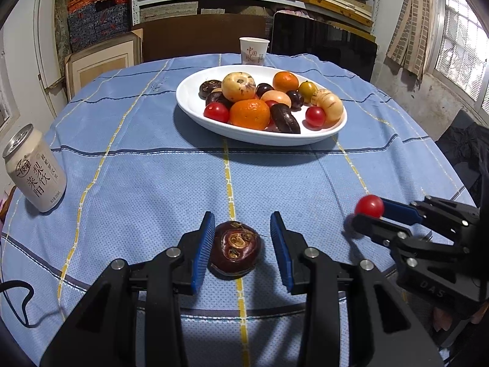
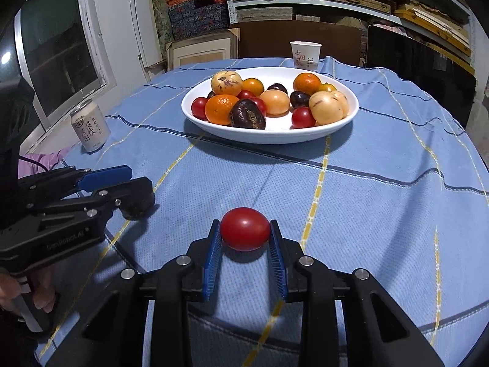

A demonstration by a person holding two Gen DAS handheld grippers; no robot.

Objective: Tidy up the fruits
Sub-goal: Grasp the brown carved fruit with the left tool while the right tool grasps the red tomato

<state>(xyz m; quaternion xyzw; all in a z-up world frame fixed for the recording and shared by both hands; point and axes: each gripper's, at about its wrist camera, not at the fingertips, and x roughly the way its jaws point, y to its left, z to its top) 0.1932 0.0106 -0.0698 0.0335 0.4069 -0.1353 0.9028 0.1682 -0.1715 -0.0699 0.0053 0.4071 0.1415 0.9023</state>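
My left gripper [image 1: 241, 244] sits low over the blue cloth [image 1: 137, 183], jaws wide, w/ a dark purple-brown fruit [image 1: 235, 252] lying on the cloth between the pads. The left pad looks at or nearly touching its skin; the right pad is clearly apart, so nothing is gripped yet. My right gripper [image 2: 244, 238] is closed narrow on a red cherry tomato [image 2: 245, 228], pinched near the fingertips. Whether it rests on the cloth or is just off it, I can't tell.

Straight ahead of both tools, well apart, is the white oval plate [image 1: 195, 108] already piled w/ oranges, yellow fruits, tomatoes & dark fruits. Far left of my left tool stands a drink can [image 1: 35, 172]; a paper cup [image 1: 253, 50] is beyond the plate.

To do this step well, I judge: centre the dark fruit between the pads first, then close slowly & evenly so it doesn't roll out toward the plate. It's round w/ a flat-looking base, so grip low & gently.
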